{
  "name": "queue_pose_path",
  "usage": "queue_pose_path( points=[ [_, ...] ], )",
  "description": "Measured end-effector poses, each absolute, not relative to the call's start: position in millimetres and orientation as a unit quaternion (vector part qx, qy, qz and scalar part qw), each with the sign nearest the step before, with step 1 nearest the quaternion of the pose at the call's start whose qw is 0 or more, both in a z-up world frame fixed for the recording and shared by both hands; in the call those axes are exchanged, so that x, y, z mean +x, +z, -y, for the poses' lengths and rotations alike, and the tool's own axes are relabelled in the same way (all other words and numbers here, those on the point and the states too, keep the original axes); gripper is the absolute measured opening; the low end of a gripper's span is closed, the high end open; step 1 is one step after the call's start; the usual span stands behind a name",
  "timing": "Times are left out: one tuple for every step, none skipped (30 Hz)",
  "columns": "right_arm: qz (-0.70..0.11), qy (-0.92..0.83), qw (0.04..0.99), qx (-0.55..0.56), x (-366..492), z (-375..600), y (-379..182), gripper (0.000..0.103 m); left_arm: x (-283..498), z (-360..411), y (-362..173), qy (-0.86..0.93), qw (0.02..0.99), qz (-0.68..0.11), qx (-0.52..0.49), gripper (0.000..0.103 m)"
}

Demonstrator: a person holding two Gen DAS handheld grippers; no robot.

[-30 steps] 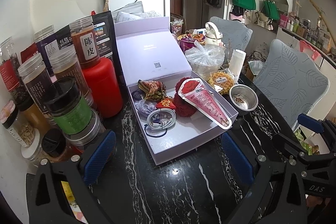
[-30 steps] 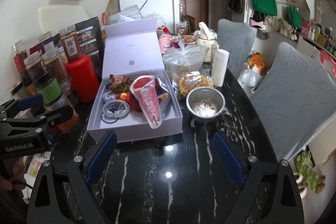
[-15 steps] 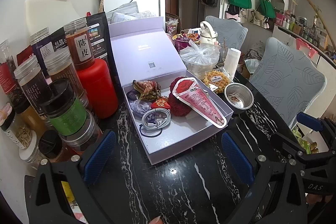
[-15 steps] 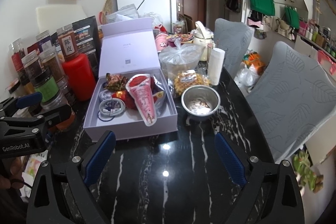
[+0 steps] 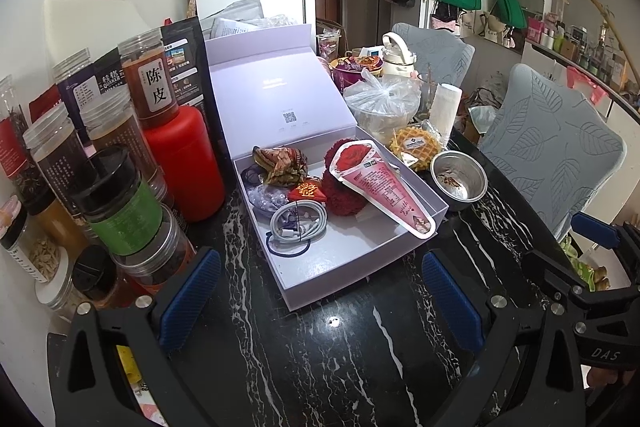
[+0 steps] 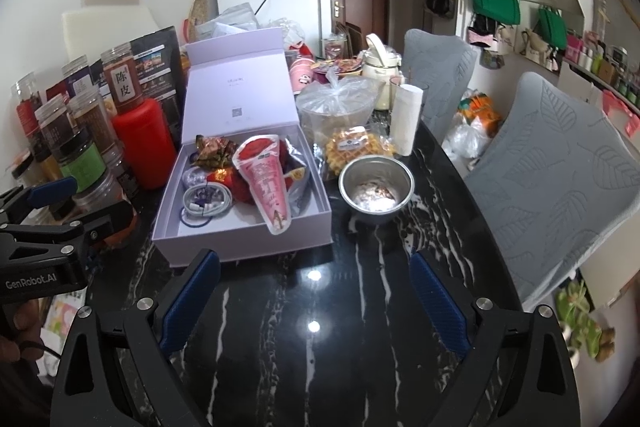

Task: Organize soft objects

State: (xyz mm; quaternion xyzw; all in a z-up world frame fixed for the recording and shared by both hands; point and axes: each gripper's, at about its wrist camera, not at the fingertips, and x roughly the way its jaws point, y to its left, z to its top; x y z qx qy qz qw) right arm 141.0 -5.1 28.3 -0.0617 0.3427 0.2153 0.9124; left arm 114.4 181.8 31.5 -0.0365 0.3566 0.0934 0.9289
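While both grippers hover over the black bench (image 6: 320,347) with jaws wide and empty, the left gripper (image 5: 320,291) and right gripper (image 6: 316,287) face an open box (image 5: 360,255) ahead, holding a red pompom (image 5: 340,195), cable (image 5: 298,223) and pink packet (image 6: 266,187).

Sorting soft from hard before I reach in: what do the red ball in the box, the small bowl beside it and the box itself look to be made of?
Red ball: fuzzy yarn or plush, matte, tufted surface; likely soft.
Bowl: metal, probably stainless steel; shiny and reflective.
Box: rigid paperboard, smooth pale lilac matte finish, crisp straight walls.
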Motion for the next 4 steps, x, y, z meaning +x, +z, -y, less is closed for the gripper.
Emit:
queue_pose_path(
  points=[
    [-0.343, 0.215, 0.912, -0.062, 141.4, 5.3, 27.5, 0.097, 114.2, -181.5, 31.4, 0.095, 0.929, -0.356, -0.034, 0.103],
    [-0.344, 0.215, 0.912, -0.061, 141.7, 5.2, 27.1, 0.097, 114.2, -181.1, 31.2, 0.096, 0.929, -0.355, -0.033, 0.103],
    [-0.345, 0.214, 0.912, -0.061, 142.2, 5.3, 26.5, 0.097, 114.4, -180.9, 30.8, 0.096, 0.929, -0.356, -0.032, 0.103],
    [-0.346, 0.213, 0.912, -0.061, 142.8, 5.0, 26.2, 0.097, 114.7, -180.5, 30.3, 0.094, 0.929, -0.357, -0.033, 0.103]
  ],
)
